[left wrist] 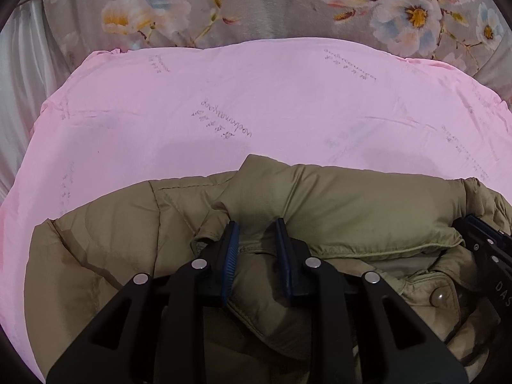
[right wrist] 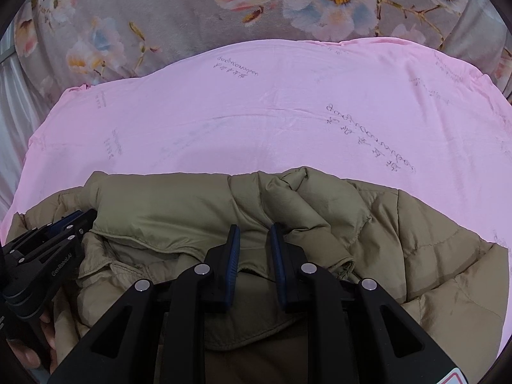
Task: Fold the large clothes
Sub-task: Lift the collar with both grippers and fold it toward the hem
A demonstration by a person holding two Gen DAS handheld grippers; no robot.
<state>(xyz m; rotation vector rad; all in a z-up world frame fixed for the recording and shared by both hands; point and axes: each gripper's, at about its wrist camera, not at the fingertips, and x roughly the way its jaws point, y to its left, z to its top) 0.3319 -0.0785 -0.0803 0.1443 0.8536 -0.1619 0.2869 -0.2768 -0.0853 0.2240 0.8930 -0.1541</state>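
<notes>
An olive padded jacket (left wrist: 352, 201) (right wrist: 166, 211) lies bunched on a pink sheet (left wrist: 224, 96) (right wrist: 256, 121), nearest the cameras. My left gripper (left wrist: 256, 224) is shut on a fold of the jacket's edge, and cloth fills the narrow gap between its blue pads. My right gripper (right wrist: 255, 226) grips another fold of the same edge in the same way. The two grippers sit side by side. The right wrist view has the left gripper (right wrist: 80, 216) at its left edge, and the left wrist view has the right gripper (left wrist: 464, 220) at its right edge.
A grey floral blanket (left wrist: 256, 6) (right wrist: 160, 9) lies beyond the pink sheet. White pleated fabric (left wrist: 19, 64) hangs at the far left. A snap button (left wrist: 438, 296) shows on the jacket's flap. A person's hand (right wrist: 28, 352) holds the left gripper's handle.
</notes>
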